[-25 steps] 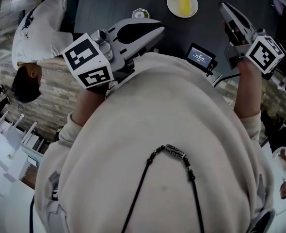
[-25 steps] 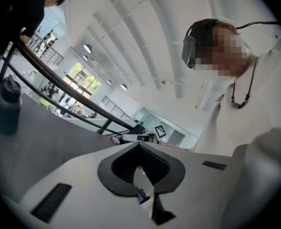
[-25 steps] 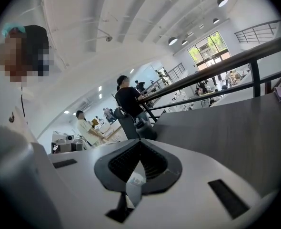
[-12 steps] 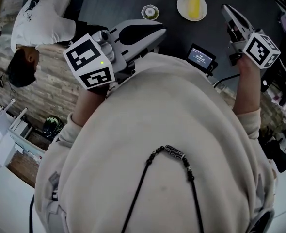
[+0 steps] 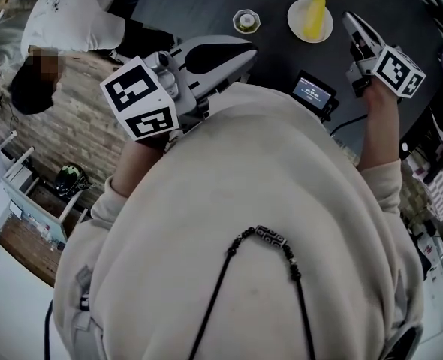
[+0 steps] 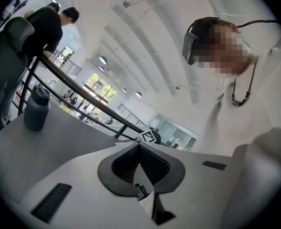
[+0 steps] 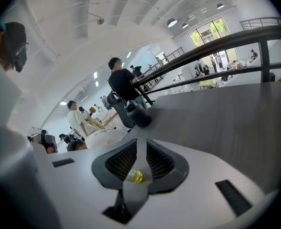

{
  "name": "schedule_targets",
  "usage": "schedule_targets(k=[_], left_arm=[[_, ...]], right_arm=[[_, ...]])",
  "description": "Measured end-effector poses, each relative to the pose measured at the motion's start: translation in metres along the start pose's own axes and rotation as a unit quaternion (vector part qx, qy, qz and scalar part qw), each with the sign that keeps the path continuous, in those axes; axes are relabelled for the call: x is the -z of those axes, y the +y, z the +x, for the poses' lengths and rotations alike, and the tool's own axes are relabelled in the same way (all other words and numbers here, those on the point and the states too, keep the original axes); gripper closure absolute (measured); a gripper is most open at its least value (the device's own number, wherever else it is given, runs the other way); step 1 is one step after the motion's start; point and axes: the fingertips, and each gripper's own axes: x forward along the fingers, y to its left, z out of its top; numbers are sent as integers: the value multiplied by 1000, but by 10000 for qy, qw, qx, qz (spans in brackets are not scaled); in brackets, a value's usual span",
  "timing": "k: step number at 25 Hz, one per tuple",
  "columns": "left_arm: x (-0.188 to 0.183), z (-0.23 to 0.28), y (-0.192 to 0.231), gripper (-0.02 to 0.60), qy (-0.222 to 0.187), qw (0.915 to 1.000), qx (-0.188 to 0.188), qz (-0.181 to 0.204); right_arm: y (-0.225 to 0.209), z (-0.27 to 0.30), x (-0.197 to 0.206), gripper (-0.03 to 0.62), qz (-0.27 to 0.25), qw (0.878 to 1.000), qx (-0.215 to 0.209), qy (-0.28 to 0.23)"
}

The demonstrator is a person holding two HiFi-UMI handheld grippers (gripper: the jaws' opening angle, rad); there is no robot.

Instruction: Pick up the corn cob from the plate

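Observation:
A yellow corn cob [image 5: 314,13] stands on a small white plate [image 5: 299,21] at the far side of the dark table [image 5: 184,6]. My right gripper [image 5: 348,19] hovers just right of the plate, apart from it. Its jaws have just been opening; a narrow gap shows in the right gripper view [image 7: 141,149] with nothing between the pads. A small yellow patch [image 7: 137,177] shows low through that gap, beyond the pads. My left gripper [image 5: 245,50] is held close to my chest with its jaws shut and empty [image 6: 139,145].
A small round dish [image 5: 245,21] sits left of the plate. A device with a lit screen [image 5: 314,91] lies near me. A dark bottle [image 6: 35,109] stands on the table by a railing. A person in a white shirt [image 5: 75,13] is at the left.
My right gripper has come lower and nearer to the plate. My left gripper has barely shifted. The head view has swung, so the plate and dish sit further right.

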Motion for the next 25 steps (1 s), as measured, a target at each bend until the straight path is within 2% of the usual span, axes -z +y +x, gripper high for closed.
schedule_targets(k=[8, 16, 25], left_arm=[[1, -4, 0, 580, -99, 9996, -242, -64], [5, -11, 4, 580, -117, 9986, -506, -122], [10, -27, 7, 579, -175, 9963, -822, -207]], right_arm=[[-16, 20, 13, 501, 56, 9994, 42, 345], [-42, 40, 31, 497, 126, 9974, 222, 675], [-71, 63, 63, 456, 268, 9897, 572, 1286]])
